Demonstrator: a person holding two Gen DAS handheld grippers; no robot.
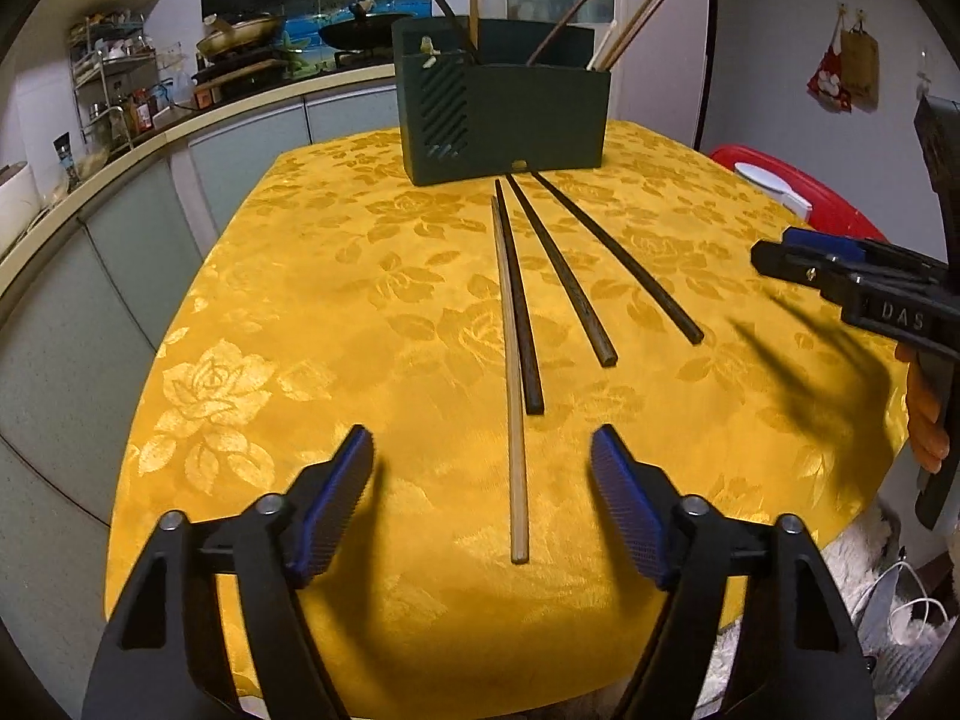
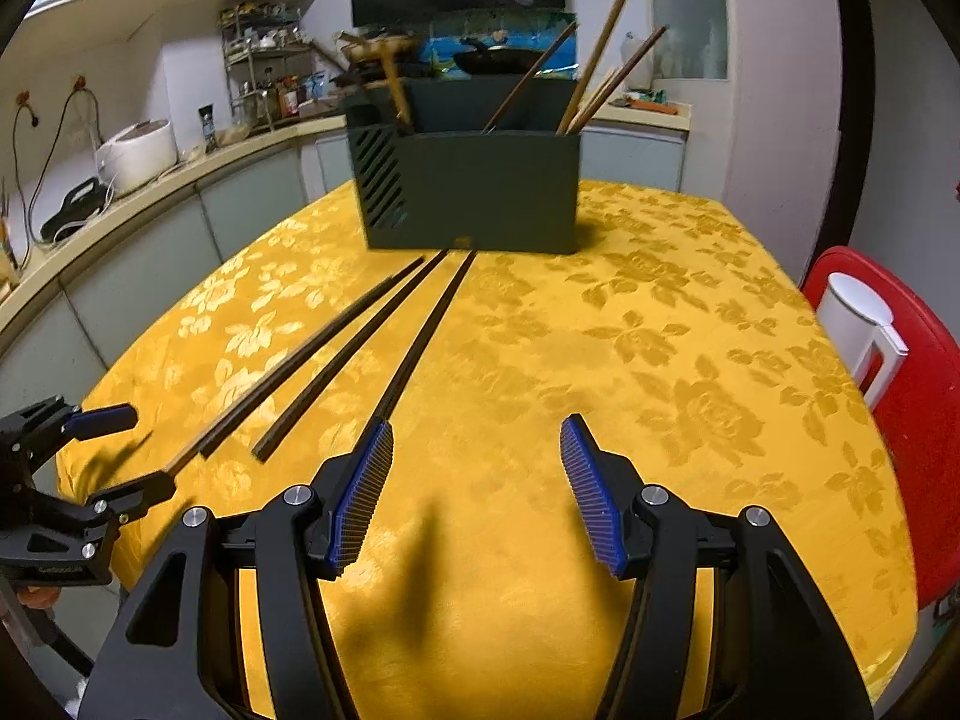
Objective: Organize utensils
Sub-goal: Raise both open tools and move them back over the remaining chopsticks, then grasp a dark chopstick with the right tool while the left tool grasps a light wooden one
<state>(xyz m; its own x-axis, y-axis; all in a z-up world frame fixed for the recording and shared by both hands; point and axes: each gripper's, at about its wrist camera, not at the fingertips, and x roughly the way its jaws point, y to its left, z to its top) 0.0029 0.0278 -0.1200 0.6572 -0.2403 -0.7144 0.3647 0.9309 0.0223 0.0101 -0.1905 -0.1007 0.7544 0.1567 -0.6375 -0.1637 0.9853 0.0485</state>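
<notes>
Left gripper (image 1: 483,468): we hold it released, jaws spread wide, low over the near edge of the yellow tablecloth (image 1: 300,312), straddling the near end of the pale chopstick (image 1: 515,420) without touching it.
Right gripper (image 2: 477,480): also spread and empty; its left pad sits just beside the near end of the rightmost dark chopstick (image 2: 420,348).
Loose chopsticks: four lie on the cloth, fanning toward us from the holder; the pale one rests against a dark chopstick (image 1: 521,324), and two more dark ones (image 1: 564,276) lie apart to the right.
Handling: we judge them light, stiff and thin, likely to roll or slip on the smooth cloth.
Where to grip: we would pinch the thick near end, across its width, so the stick hangs steady.
Holder (image 1: 510,114): the dark green box stands upright at the far side, already holding several sticks, with open slots on top.
</notes>
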